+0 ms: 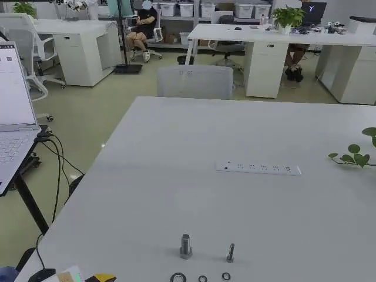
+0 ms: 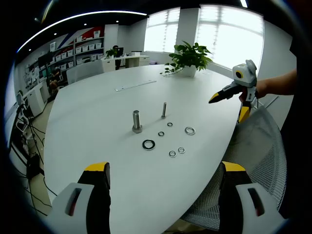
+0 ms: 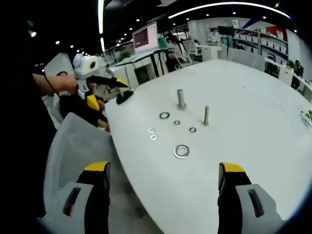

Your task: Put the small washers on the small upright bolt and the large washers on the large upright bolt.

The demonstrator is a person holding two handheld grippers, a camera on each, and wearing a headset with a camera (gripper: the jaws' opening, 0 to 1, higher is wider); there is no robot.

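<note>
Two bolts are seen standing upright on the white tabletop, near each other: one large bolt and one small bolt. Nothing is threaded on either.

Six washers are counted, all lying flat on the tabletop on the person's side of the bolts. Two are large. A dark washer lies just in front of the large bolt, and a silver washer lies off to the side of the small bolt. Four small washers are counted. Two of them lie apart from each other close to the small bolt, between the two large washers. The other two lie just beside each other as a pair, nearer the tabletop's edge. In the head view three of the six are caught at the bottom edge.

The left tongs are held spread wide with nothing between the jaws, back at the tabletop's near edge. The right tongs are likewise spread wide and empty. Both are kept well apart from the washers and the bolts. One grey mesh chair is seen at that near edge.

Farther along the tabletop one power strip lies flat, and one potted plant stands beyond it. One laptop is seen on a stand beside the tabletop.
</note>
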